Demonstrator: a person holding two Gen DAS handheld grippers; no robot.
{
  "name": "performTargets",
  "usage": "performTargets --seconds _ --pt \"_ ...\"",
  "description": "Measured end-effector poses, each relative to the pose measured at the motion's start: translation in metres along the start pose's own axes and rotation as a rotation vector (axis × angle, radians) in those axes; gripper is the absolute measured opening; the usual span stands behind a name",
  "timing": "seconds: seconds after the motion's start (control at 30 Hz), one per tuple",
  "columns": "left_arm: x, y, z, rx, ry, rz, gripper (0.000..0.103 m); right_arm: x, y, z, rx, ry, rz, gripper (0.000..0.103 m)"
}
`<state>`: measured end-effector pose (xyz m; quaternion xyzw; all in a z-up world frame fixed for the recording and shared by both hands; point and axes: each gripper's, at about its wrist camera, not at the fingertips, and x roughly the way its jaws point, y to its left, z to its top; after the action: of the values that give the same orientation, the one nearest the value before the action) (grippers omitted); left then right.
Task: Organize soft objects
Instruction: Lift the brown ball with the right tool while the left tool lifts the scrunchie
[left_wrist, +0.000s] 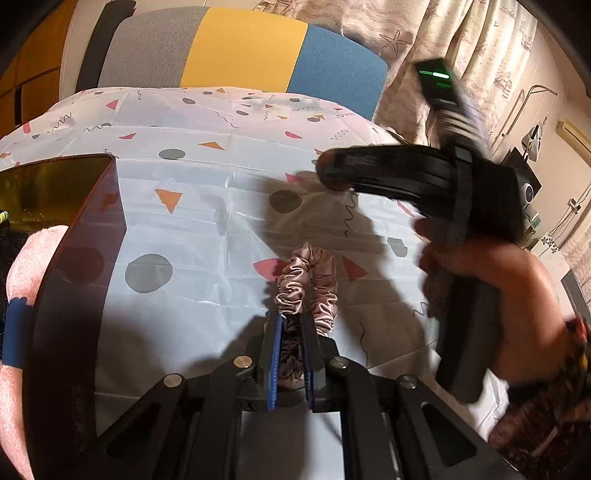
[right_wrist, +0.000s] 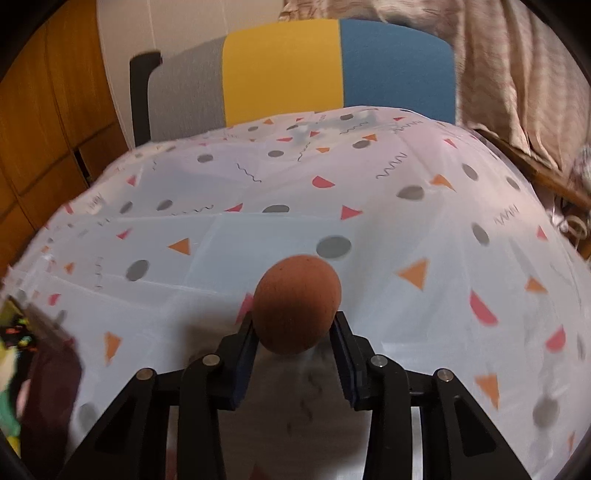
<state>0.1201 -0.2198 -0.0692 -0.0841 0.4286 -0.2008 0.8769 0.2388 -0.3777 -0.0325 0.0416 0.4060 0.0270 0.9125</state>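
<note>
While the left gripper (left_wrist: 290, 354) at bottom centre of its view clenches a pink scrunchie (left_wrist: 306, 284) over the tablecloth (left_wrist: 207, 229), the right view shows the right gripper (right_wrist: 295, 332) grasping a brown ball (right_wrist: 297, 302) at centre.

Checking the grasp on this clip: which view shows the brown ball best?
The right wrist view. The brown ball sits centred and sharp between the right gripper pads, which touch both its sides. The left wrist view shows only a blurred sliver of it at the tip of that gripper, above the pink scrunchie the left gripper clamps.
</note>
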Motion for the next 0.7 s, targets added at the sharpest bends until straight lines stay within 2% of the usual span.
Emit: performTargets --seconds 0.17,0.23,0.43,0.5,0.57,0.67,0.7 --pt "-0.001 0.001 0.001 -0.008 0.003 -0.032 0.02 -0.044 -0.01 -0.033 0.046 -0.028 0.042 0.037" --pt "-0.003 0.0 0.003 -0.007 0.001 -0.025 0.035 -0.061 -0.015 -0.049 0.078 -0.035 0.067 0.033" --pt "-0.005 -0.006 0.001 0.016 0.022 0.004 0.038 -0.094 -0.025 -0.097 0.135 -0.034 0.081 0.034" --pt "-0.002 -0.014 0.002 0.056 0.031 0.016 0.039 -0.096 -0.027 -0.101 0.14 -0.031 0.095 0.038" --pt "0.004 -0.021 0.003 0.091 0.058 0.028 0.04 -0.097 -0.025 -0.098 0.129 -0.037 0.118 0.052" --pt "0.007 -0.027 0.004 0.131 0.066 0.038 0.04 -0.096 -0.013 -0.085 0.097 -0.05 0.128 0.065" --pt "0.006 -0.025 0.003 0.123 0.064 0.03 0.038 -0.094 -0.009 -0.08 0.092 -0.044 0.138 0.065"
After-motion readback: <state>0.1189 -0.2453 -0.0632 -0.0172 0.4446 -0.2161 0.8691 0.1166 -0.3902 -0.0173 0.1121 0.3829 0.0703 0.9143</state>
